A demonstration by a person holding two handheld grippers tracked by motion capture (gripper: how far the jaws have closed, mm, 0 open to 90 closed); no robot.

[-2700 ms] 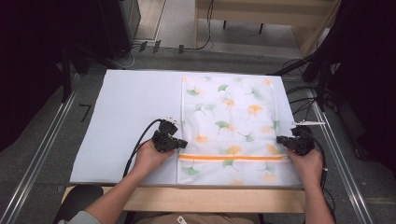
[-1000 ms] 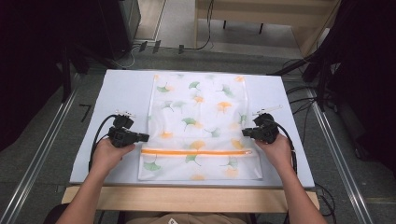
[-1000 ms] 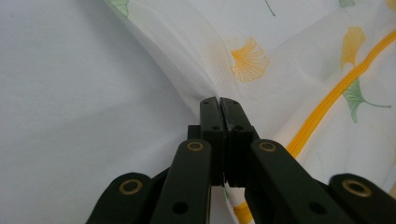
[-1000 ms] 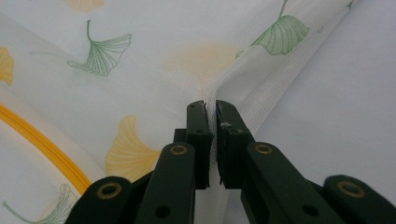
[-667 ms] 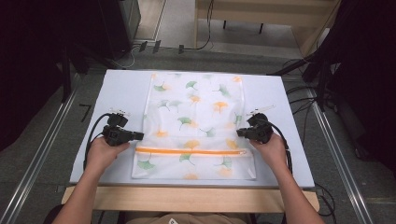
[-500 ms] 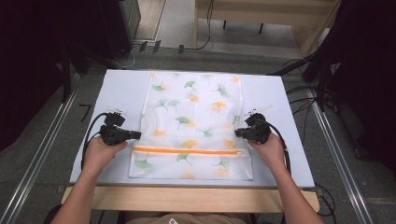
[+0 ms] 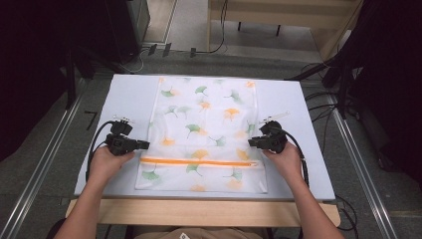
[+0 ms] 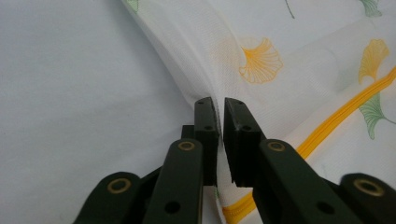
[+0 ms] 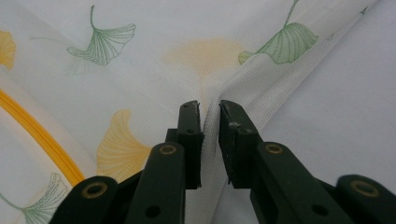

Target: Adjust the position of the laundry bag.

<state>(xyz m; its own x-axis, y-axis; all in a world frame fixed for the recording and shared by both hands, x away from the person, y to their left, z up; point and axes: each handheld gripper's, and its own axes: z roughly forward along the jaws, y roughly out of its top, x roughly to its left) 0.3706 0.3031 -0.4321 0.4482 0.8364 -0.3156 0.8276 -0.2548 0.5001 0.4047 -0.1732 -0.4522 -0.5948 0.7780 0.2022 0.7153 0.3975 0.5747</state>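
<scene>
Here both tongs, left tongs (image 7: 145, 145) and right tongs (image 7: 252, 142), pinch the mesh bag's (image 7: 204, 124) side edges on the pale mat (image 7: 124, 94).

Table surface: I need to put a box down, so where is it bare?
The table is bare left of the mesh bag beyond the left gripper, and right of it beyond the right gripper. The middle is covered.

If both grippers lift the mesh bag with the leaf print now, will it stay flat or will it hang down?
The mesh bag would probably sag between the left gripper and the right gripper: its thin fabric already bunches into folds at each pinch. It looks light, as it seems empty and lies flat. The orange zipper may stiffen that line slightly.
</scene>
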